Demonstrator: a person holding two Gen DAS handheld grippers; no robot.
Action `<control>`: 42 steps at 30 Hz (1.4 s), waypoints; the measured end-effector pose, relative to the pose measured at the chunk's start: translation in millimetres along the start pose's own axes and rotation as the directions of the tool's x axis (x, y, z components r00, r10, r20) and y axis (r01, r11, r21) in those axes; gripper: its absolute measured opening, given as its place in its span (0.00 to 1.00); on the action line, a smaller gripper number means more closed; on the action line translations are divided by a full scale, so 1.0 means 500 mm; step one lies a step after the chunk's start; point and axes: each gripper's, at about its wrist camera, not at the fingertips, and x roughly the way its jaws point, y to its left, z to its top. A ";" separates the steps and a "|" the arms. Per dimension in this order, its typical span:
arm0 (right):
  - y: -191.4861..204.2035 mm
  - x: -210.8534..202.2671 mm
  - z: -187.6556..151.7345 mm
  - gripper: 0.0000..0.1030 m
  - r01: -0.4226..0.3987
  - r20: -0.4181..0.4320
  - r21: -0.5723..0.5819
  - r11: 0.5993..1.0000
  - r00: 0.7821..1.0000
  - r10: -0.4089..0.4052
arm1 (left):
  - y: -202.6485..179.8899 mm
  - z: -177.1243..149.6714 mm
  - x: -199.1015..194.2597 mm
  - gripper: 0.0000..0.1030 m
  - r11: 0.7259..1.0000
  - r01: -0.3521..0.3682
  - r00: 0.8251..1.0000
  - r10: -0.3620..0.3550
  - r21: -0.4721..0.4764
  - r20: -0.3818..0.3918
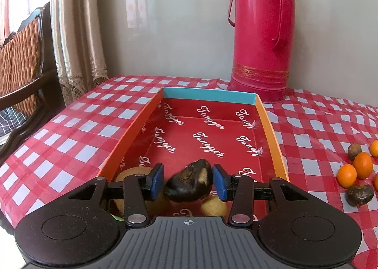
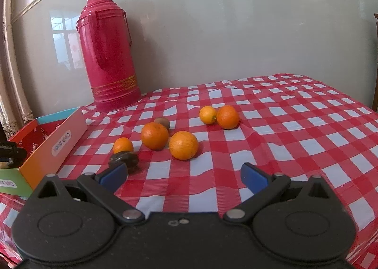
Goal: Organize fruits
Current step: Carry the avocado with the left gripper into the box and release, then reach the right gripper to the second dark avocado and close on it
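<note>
Fruit (image 1: pixel 189 180), dark, sits clamped in the left gripper (image 1: pixel 188 181) over the box (image 1: pixel 271 127); lower before releasing. Right gripper (image 2: pixel 184 175) gapes empty, oranges (image 2: pixel 183 145) ahead.

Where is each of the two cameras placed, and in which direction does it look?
Left wrist: sits on the left gripper, looks forward and down into the box; its blue pads grip a dark fruit.
Right wrist: sits on the right gripper, looks across the checked tablecloth at loose oranges; its jaws stand open and empty.
Both views share the red thermos, the box and the tablecloth.
</note>
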 end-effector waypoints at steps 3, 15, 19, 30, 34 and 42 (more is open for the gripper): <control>0.002 0.002 0.001 0.95 -0.005 -0.001 0.001 1.000 1.000 0.005 | -0.003 0.001 0.004 0.43 1.000 -0.014 1.000 0.014 -0.005 -0.003; 0.009 0.010 0.002 0.95 -0.018 -0.002 0.011 1.000 1.000 0.018 | 0.035 0.014 -0.053 0.66 0.998 0.004 0.998 0.000 -0.064 0.061; 0.019 0.013 0.002 0.95 -0.038 0.001 0.006 0.999 0.999 0.038 | 0.060 0.004 -0.099 0.89 0.997 -0.008 0.993 0.018 -0.082 0.115; 0.066 0.033 0.005 0.95 -0.100 -0.003 -0.029 0.995 0.995 0.100 | 0.133 -0.080 -0.148 1.00 0.994 -0.089 0.985 0.098 -0.069 0.140; 0.083 0.048 0.008 0.94 -0.120 -0.010 -0.030 0.992 0.993 0.120 | 0.160 -0.085 -0.153 1.00 0.989 -0.109 0.981 0.124 -0.104 0.149; 0.119 0.097 0.019 0.65 -0.145 -0.078 -0.049 0.988 0.987 0.141 | 0.240 -0.105 -0.150 1.00 0.961 -0.186 0.967 0.215 -0.203 0.135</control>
